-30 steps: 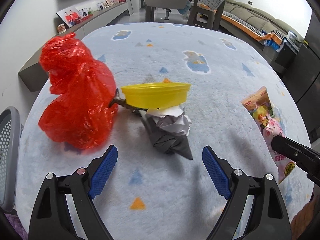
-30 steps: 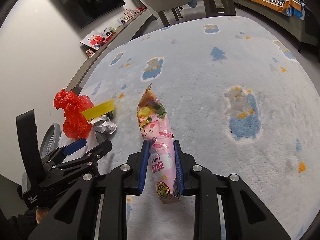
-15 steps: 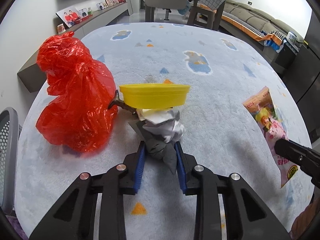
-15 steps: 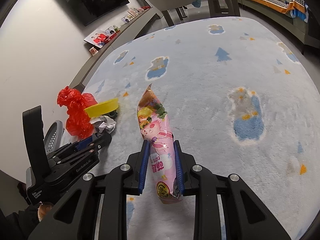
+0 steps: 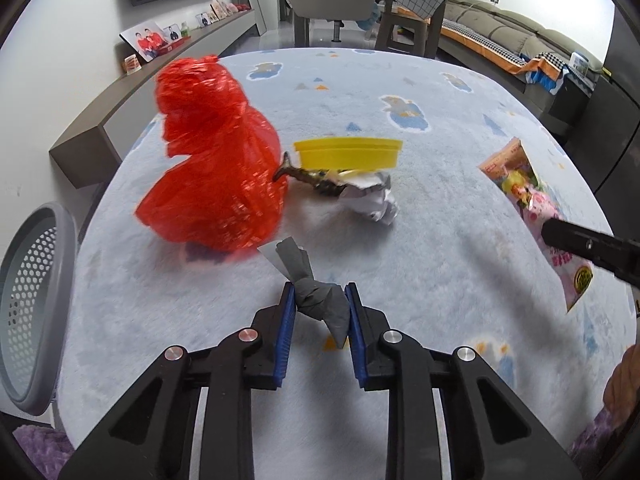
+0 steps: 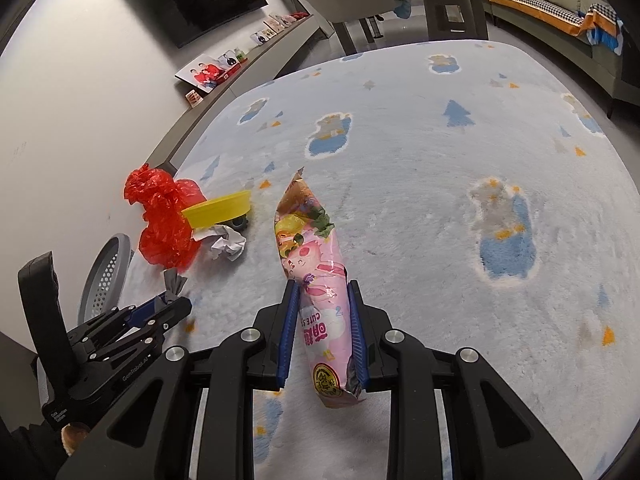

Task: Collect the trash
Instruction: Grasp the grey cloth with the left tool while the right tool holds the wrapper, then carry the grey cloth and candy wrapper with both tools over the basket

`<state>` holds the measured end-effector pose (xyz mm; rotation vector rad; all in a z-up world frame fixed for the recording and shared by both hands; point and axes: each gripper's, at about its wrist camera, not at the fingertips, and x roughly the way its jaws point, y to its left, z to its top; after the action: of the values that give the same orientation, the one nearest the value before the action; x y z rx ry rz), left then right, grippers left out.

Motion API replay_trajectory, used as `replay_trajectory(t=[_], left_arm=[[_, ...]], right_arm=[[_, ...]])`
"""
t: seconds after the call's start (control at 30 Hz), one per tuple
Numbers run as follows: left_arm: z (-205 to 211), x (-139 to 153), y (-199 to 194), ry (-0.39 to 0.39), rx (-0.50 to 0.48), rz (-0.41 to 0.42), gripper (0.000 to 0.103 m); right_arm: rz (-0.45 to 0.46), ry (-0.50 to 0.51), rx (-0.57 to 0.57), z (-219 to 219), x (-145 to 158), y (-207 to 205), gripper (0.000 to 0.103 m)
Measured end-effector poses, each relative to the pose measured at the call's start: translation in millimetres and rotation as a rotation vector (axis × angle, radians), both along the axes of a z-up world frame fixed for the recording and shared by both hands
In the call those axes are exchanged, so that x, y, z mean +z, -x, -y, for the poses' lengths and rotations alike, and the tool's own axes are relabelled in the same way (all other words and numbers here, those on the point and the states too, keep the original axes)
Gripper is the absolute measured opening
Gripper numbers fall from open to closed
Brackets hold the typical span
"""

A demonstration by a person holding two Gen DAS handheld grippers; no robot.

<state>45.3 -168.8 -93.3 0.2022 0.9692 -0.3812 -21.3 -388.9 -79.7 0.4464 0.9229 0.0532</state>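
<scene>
My left gripper [image 5: 320, 300] is shut on a crumpled grey paper [image 5: 320, 300] and holds it just above the rug, near side of the trash pile. The pile holds a red plastic bag [image 5: 216, 172], a yellow bowl [image 5: 347, 153], a white paper ball [image 5: 374, 200] and a dark banana peel [image 5: 316, 178]. My right gripper [image 6: 323, 320] is shut on a pink snack bag [image 6: 316, 280], which also shows at the right in the left wrist view [image 5: 536, 208]. The left gripper shows at the lower left in the right wrist view [image 6: 176, 300].
A grey perforated bin [image 5: 36, 300] stands at the rug's left edge, also in the right wrist view [image 6: 106, 276]. The pale blue rug [image 6: 440, 200] stretches far and right. A low shelf [image 5: 120, 112], chairs, a table and a sofa [image 5: 520, 48] stand beyond.
My left gripper closed on the grey paper and pulled it back off the pile, away from the white paper ball. My right gripper kept its hold on the snack bag.
</scene>
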Motion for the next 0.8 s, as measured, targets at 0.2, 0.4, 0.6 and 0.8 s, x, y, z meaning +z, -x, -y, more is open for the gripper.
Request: replay_trajectory(t=[0.2,0.4,0.6,0.8], left_arm=[[-28,0,12,-0.013,0.02,-0.005,0.025],[-57,7,23,-0.003,0.046,0.0,0.025],[-87,17,30,0.019,0.066,0.018,0.025],[-122,22,34,0.03,0.098,0.027,0.025]], right_arm=[[-0.011,-0.001,-0.031,-12,-4,15,0.024],[0.009,-0.025,-0.067,-29,1,30,0.024],[0.009,-0.042,-0.05,-63,5,37,0.024],[0.007,-0.037,0.001,-105,10,35,0.024]])
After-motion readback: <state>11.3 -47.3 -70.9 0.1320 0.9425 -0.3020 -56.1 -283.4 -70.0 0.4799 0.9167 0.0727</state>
